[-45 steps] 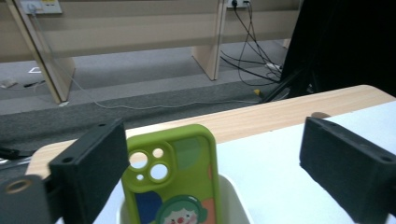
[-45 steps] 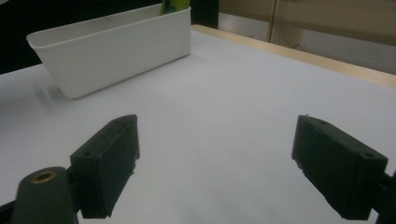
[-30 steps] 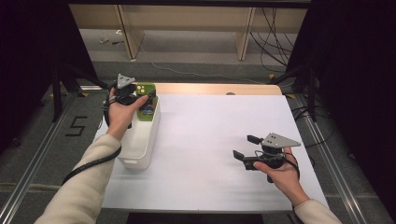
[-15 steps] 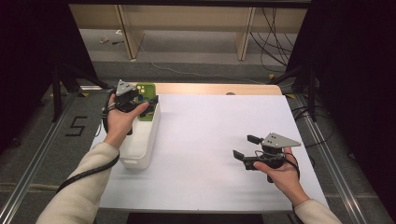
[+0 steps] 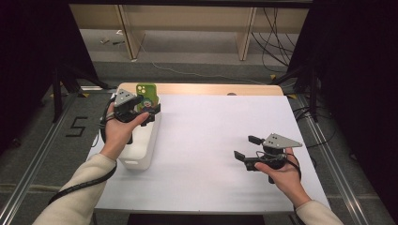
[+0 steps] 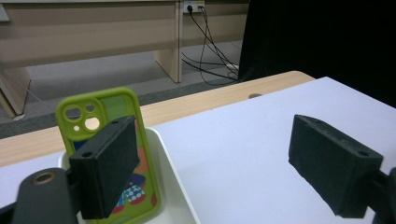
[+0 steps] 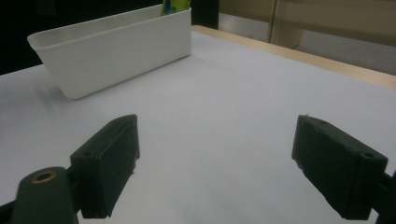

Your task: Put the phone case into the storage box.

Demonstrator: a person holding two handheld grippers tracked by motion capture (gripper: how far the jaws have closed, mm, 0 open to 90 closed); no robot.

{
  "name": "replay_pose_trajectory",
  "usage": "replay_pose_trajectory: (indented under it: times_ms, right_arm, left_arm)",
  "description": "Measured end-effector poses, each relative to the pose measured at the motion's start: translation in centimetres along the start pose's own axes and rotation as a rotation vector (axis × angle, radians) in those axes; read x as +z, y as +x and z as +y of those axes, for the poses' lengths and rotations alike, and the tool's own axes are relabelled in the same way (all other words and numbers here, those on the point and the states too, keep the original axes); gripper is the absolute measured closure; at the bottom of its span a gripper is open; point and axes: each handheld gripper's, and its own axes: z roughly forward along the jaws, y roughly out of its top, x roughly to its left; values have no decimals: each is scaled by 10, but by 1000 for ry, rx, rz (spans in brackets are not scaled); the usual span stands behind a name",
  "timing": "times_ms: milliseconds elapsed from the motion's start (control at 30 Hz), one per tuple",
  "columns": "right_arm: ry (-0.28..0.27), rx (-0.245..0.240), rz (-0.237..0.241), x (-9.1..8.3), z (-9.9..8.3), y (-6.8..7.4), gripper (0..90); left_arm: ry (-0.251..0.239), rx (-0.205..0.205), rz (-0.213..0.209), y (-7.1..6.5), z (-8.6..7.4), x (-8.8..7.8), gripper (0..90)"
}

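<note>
A phone in a lime-green case stands upright at the far end of a white bin, its camera side toward my left gripper. My left gripper hovers at that end of the bin, open. In the left gripper view the phone rises just behind the left jaw, and the pads do not press on it. The other jaw hangs over the white table top beside the bin's rim. My right gripper sits low at the table's right side, open, with nothing between its jaws.
The white table top has a wooden strip along its far edge. In the right gripper view the white bin lies ahead across bare table, with the phone's top peeking over it. Cables lie on the floor beyond.
My left hand and gripper have drawn back a little toward the near side along the bin. The phone stays standing at the far end. The right gripper has kept still.
</note>
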Motion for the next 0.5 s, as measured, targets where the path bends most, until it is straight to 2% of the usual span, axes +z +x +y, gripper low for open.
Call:
replay_pose_trajectory:
  times_ms: [267, 500]
  right_arm:
    - [-1, -1, 0, 0, 0, 0, 160]
    - [-2, 0, 0, 0, 0, 0, 160]
  left_arm:
    - [-20, 21, -15, -9, -8, -11, 155]
    - [-40, 16, -39, -13, -17, -18, 154]
